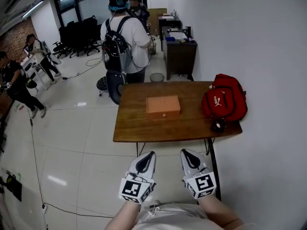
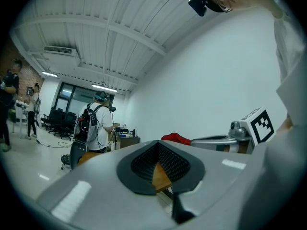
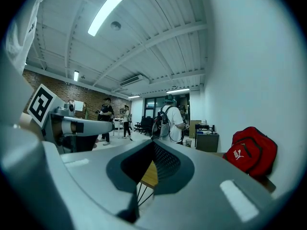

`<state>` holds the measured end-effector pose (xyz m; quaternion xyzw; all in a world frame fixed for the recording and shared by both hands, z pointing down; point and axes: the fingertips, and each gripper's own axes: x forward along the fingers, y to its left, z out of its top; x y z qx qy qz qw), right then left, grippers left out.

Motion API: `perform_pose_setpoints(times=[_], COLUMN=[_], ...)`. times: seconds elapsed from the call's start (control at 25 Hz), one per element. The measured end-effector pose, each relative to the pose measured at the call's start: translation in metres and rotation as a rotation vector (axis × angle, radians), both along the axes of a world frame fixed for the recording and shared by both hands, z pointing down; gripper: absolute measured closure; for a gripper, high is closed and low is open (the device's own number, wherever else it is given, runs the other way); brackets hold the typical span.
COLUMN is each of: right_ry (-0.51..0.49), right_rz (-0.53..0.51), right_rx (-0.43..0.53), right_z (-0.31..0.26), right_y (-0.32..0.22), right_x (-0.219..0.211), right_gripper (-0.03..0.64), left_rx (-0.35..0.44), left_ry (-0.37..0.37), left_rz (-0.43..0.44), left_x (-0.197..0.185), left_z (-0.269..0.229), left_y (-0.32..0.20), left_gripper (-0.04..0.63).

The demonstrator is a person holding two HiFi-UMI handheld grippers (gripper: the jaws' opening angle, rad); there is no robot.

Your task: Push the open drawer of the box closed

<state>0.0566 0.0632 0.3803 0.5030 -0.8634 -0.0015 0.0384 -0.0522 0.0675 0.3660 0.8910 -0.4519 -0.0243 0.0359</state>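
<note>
Both tools were held low by the person's body, short of the table's (image 1: pixel 129 128) near edge, with bare floor (image 1: pixel 86 143) between them and it. Left gripper (image 1: pixel 149 155) (image 2: pixel 159 170): jaws closed together, nothing in them, only a sliver of tabletop seen through the pad hollow. Right gripper (image 1: pixel 186 153) (image 3: pixel 151 168): same, jaws together and empty. They sat side by side, near each other but not touching.

The box (image 1: pixel 163 104) lay at mid-table, well clear of all four edges. Its drawer (image 1: pixel 164 113) front with a small knob faced the near edge. It looked about flush from the head view, though how far out it stood could not be told.

A red backpack (image 1: pixel 224 99) took the table's right end by the wall (image 1: pixel 268 56), and a small dark object (image 1: pixel 218 125) sat just at the front right edge. The tabletop was bare left of and in front of the box. The floor lay open to the left. A person with a backpack (image 1: pixel 122 37) stood beyond the far left corner, with a bin (image 1: pixel 156 77) and a dark cabinet (image 1: pixel 180 54) behind the far edge.
</note>
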Motion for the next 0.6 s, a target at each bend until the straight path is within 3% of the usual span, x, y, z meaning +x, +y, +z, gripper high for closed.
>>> perform_pose_setpoints(times=[0.6], right_ry=[0.002], right_rz=[0.005], right_rx=[-0.019], right_z=[0.0091], right_y=[-0.0029], right_x=[0.0033], right_gripper=[0.612], left_rx=[-0.012], left_ry=[-0.029], left_rz=[0.018], left_x=[0.0062], left_z=[0.0074], left_y=[-0.0022], left_gripper=[0.589])
